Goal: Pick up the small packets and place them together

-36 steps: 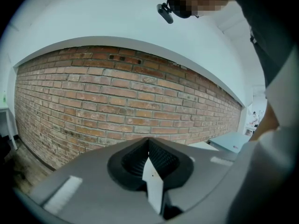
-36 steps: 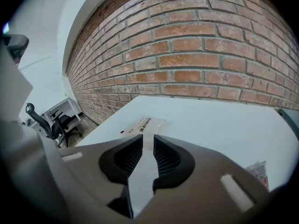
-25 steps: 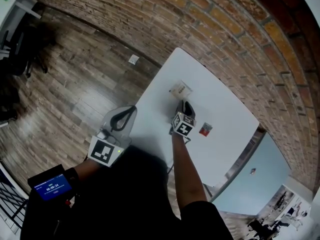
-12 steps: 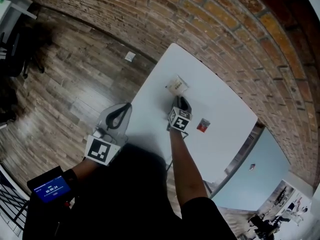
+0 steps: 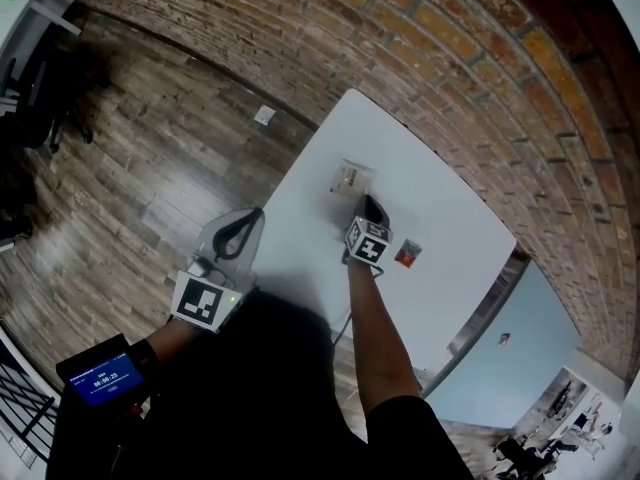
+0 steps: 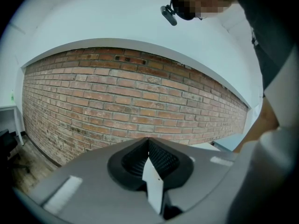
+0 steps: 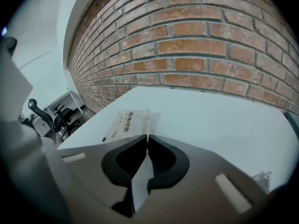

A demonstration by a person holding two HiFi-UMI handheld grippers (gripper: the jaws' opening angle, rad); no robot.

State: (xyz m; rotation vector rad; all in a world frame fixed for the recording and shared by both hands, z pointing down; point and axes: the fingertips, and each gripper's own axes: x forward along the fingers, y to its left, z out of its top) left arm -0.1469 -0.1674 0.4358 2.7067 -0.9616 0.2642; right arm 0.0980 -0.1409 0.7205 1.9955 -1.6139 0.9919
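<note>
A beige packet (image 5: 352,176) with dark print lies on the white table (image 5: 440,208); in the right gripper view this packet (image 7: 126,124) sits just beyond the jaws. My right gripper (image 5: 368,204) points down at its near edge. Its jaws have just been closing and now pinch that edge, so the right gripper (image 7: 147,137) is shut on the packet. A small red packet (image 5: 407,255) lies to the right of the gripper, and it shows at the lower right (image 7: 262,177) of the right gripper view. My left gripper (image 5: 253,218) hangs by the table's left edge, shut and empty.
The table's left edge (image 5: 290,183) borders a wooden floor (image 5: 150,168). A brick wall (image 7: 210,45) runs behind the table. A light blue panel (image 5: 500,353) stands at the table's right end. Chairs and a desk (image 7: 51,113) stand far off to the left.
Almost nothing differs. My right gripper stays at the beige packet's near edge and my left gripper keeps still beside the table.
</note>
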